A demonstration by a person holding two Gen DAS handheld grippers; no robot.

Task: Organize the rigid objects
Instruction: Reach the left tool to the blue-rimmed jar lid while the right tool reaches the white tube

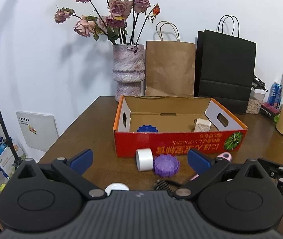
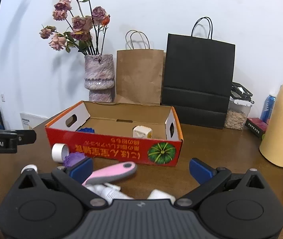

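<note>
A red cardboard box [image 1: 181, 144] [image 2: 121, 149] stands open on the brown table; inside lie a blue ridged lid [image 1: 147, 128] and a cream block [image 1: 202, 125] [image 2: 142, 132]. In front of it lie a white tape roll [image 1: 144, 159] [image 2: 58, 152], a purple ridged lid [image 1: 166, 165] [image 2: 74, 158] and a pink-handled brush [image 2: 111, 172] [image 1: 224, 156]. My left gripper [image 1: 140, 162] is open and empty, above the roll and purple lid. My right gripper [image 2: 141, 168] is open and empty, above the brush handle. White plastic pieces [image 2: 111, 194] lie under it.
A vase of dried roses [image 1: 128, 69], a brown paper bag [image 1: 169, 67] and a black bag [image 1: 225, 69] stand behind the box. A cream flask [image 2: 280, 115], cans and a seed jar [image 2: 236, 113] are at the right. A small white cap [image 1: 116, 187] lies near me.
</note>
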